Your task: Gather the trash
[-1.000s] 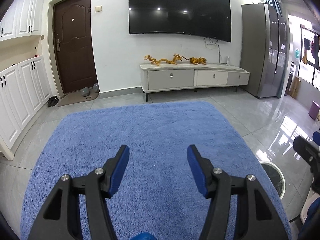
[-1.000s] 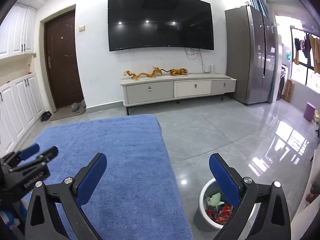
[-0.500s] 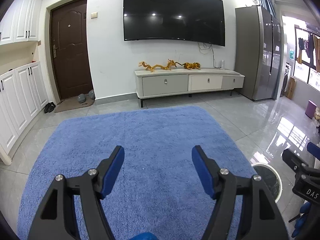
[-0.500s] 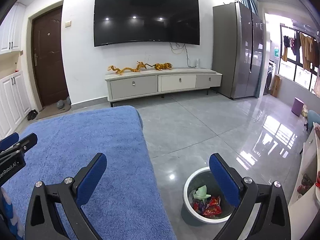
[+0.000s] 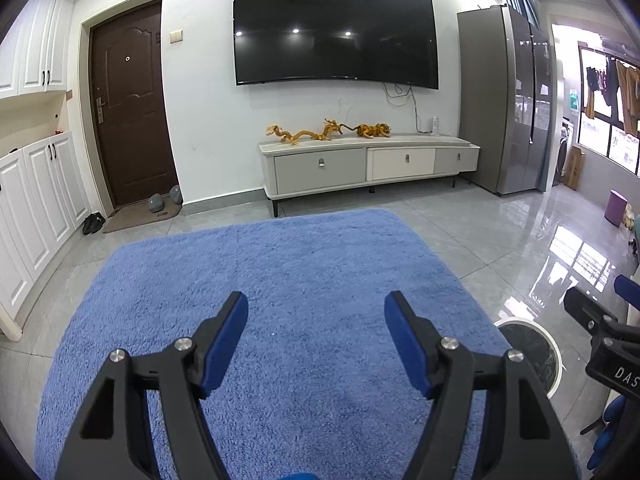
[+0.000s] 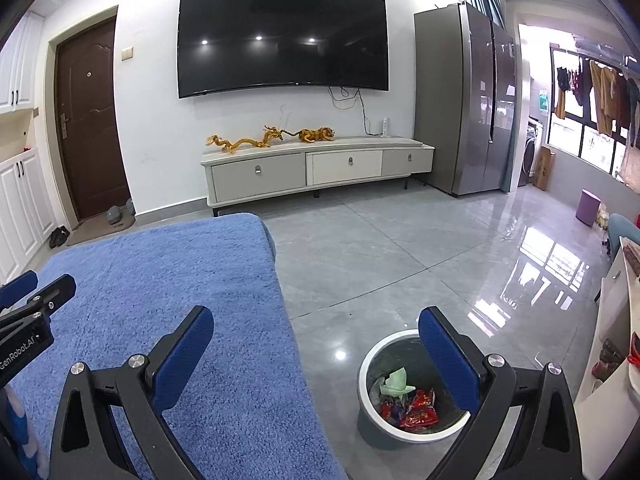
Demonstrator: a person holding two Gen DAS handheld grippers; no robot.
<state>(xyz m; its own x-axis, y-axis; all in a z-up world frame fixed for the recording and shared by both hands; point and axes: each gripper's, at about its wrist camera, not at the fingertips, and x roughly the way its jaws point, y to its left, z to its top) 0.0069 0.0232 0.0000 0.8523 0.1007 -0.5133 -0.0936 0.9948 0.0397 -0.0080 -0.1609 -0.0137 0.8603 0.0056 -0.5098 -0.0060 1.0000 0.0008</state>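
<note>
Both views have been raised and swung over the last second; the trash bin (image 6: 412,392) — wrappers inside — now sits lower right. The left gripper (image 5: 316,320) and right gripper (image 6: 316,344) are held wide open, empty; collection is judged finished — 0 litter on the blue rug (image 5: 280,264).

Over the past second the left gripper (image 5: 316,320) has lifted and tipped back, so the television (image 5: 334,34) and cabinet (image 5: 368,164) sit lower in its view and the blue rug (image 5: 280,280) fills less of it. The right gripper (image 6: 316,338) has swung to the right and come nearer the bin (image 6: 372,364), which has slid left from behind its right finger (image 6: 448,358) to stand almost wholly visible between the two fingers. The green scrap (image 6: 396,382) and red wrappers (image 6: 418,410) inside now show plainly, and less rug lies ahead of that gripper.
</note>
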